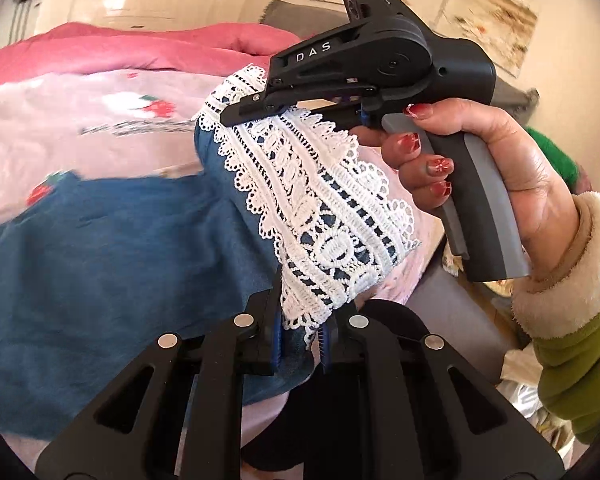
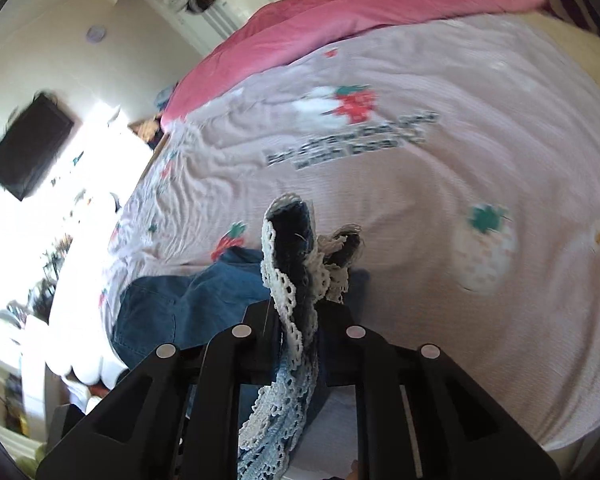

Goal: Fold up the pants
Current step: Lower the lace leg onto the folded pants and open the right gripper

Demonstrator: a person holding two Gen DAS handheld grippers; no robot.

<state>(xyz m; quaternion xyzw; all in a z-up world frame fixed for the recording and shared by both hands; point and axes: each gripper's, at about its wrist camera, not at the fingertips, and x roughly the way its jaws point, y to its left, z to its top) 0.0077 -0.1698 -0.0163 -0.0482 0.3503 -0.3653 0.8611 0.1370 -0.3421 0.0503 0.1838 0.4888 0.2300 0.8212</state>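
The pants are blue denim (image 1: pixel 100 260) with a broad white lace hem (image 1: pixel 320 208), lying partly on a pale pink strawberry-print bed sheet (image 1: pixel 80 120). My left gripper (image 1: pixel 300 332) is shut on one corner of the lace hem. A hand (image 1: pixel 500 168) holds my right gripper (image 1: pixel 236 114), which is shut on the hem's far corner, so the lace stretches between the two. In the right wrist view the right gripper (image 2: pixel 300 300) pinches the bunched lace hem (image 2: pixel 288 304) above the sheet (image 2: pixel 420 208), and the denim (image 2: pixel 172 308) trails down to the left.
A rumpled pink quilt (image 1: pixel 140 48) (image 2: pixel 380 0) lies along the far side of the bed. The bed's left edge (image 2: pixel 80 320) drops off beside cluttered furniture, and a dark screen (image 2: pixel 28 148) hangs on the wall. A green sleeve with a fleece cuff (image 1: pixel 560 300) is at right.
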